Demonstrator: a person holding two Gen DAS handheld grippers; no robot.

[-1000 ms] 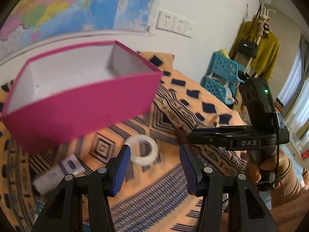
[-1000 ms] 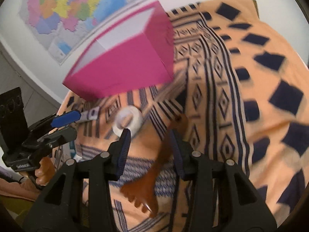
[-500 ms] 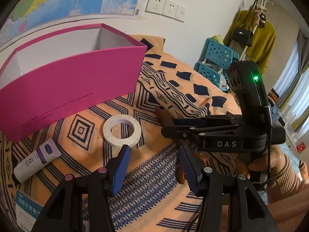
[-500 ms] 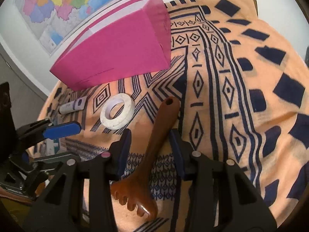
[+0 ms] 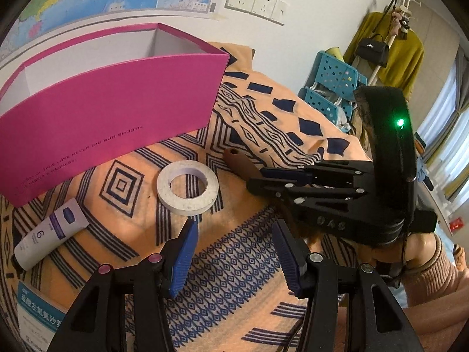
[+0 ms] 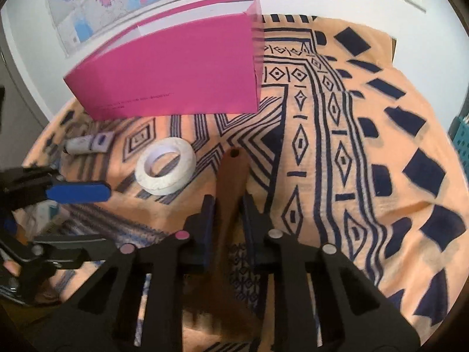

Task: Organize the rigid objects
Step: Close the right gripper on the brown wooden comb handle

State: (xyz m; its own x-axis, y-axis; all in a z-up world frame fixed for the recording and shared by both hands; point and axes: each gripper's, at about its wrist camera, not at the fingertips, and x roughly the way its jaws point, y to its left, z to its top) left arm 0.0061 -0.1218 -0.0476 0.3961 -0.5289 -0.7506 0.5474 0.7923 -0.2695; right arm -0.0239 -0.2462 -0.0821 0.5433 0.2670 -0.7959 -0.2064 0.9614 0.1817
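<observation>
A brown wooden comb [image 6: 233, 170] with a hole in its handle lies on the patterned orange cloth [image 6: 381, 161]. My right gripper [image 6: 227, 202] straddles its handle, its jaws closing, with both pads pressed against the wood. In the left wrist view the comb's handle end [image 5: 240, 162] sticks out past the right gripper [image 5: 255, 180]. My left gripper [image 5: 234, 234] hangs open over the cloth, just short of a white tape roll [image 5: 192, 205], with nothing between its fingers. A pink open box [image 5: 102, 111] stands behind the roll, also shown as the pink box [image 6: 176, 73].
A white and purple tube [image 5: 49, 234] lies left of the tape roll [image 6: 170, 184]. A blue and white leaflet [image 5: 35, 308] sits at the near left edge. Blue plastic baskets [image 5: 334, 88] and a coat rack stand beyond the cloth at the right.
The right gripper's jaws have shut on the comb's handle, which lay loose between them before. Both grippers have sunk a little toward the cloth.
</observation>
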